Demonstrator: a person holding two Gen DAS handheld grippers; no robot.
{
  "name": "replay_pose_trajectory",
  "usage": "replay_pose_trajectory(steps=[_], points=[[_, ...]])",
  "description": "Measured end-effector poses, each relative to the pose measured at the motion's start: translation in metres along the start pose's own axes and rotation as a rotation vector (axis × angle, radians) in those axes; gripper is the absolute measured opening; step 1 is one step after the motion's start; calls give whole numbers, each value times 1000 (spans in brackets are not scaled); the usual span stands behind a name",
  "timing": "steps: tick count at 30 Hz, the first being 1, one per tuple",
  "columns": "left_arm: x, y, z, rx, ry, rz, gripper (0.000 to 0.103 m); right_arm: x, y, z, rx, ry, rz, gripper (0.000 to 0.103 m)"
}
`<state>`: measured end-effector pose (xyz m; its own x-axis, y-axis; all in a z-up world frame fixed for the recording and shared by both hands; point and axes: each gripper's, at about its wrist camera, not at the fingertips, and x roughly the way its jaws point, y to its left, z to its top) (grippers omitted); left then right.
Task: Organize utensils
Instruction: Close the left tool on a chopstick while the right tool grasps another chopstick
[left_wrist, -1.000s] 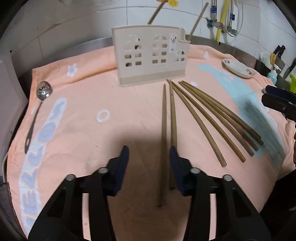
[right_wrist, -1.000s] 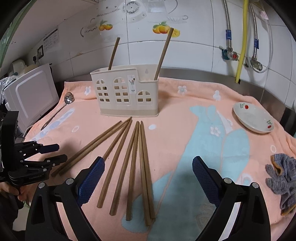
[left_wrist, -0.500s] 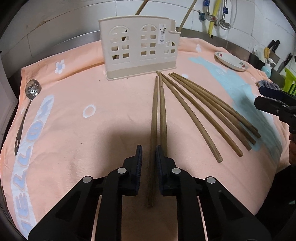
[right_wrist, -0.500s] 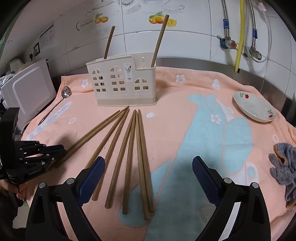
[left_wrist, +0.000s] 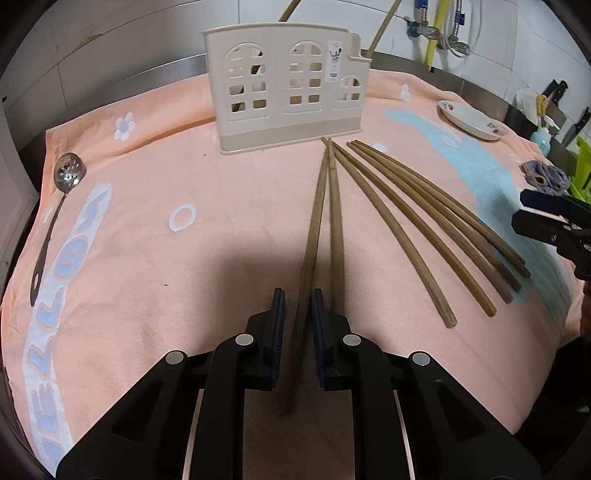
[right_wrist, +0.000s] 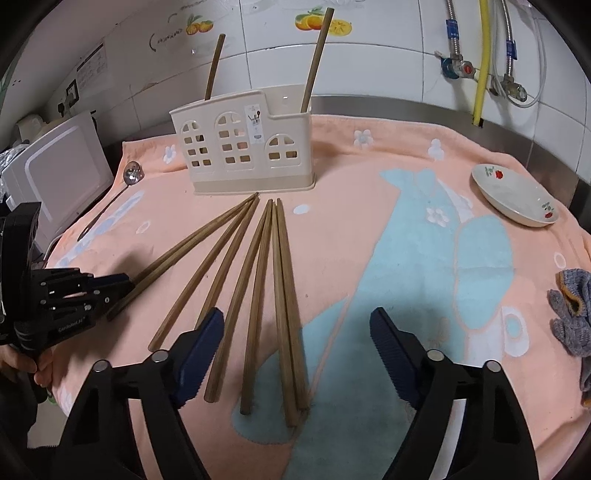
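At the far left a slotted spoon (left_wrist: 66, 176) lies on the peach towel (left_wrist: 221, 229). The left claw (left_wrist: 297, 332) is clenched on one chopstick (left_wrist: 312, 236). Other chopsticks (right_wrist: 255, 280) lie fanned before the beige holder (right_wrist: 247, 147). The right claw (right_wrist: 295, 354) is closing, still released, above them.

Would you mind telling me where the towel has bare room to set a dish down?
The blue patch of the towel between the loose chopsticks and the white dish is bare, as is the stretch between the slotted spoon and the chopsticks. It is crowded in front of the utensil holder, where the chopsticks fan out.
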<state>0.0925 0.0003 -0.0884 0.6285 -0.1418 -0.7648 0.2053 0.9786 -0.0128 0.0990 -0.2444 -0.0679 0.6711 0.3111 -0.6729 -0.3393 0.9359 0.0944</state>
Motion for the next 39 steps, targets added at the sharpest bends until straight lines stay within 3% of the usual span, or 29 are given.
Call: replay_pose_trajectory(steps=[8, 13, 23, 39], points=[[0, 2, 0, -9, -2, 1, 14, 8, -7, -9, 21, 44, 26, 43], [0, 1, 0, -10, -1, -1, 14, 16, -9, -15, 2, 75, 19, 33], [0, 2, 0, -8, 2, -10, 14, 18, -11, -15, -32, 77, 13, 25], [-1, 1, -1, -5, 5, -15, 14, 21, -14, -14, -51, 90, 14, 21]])
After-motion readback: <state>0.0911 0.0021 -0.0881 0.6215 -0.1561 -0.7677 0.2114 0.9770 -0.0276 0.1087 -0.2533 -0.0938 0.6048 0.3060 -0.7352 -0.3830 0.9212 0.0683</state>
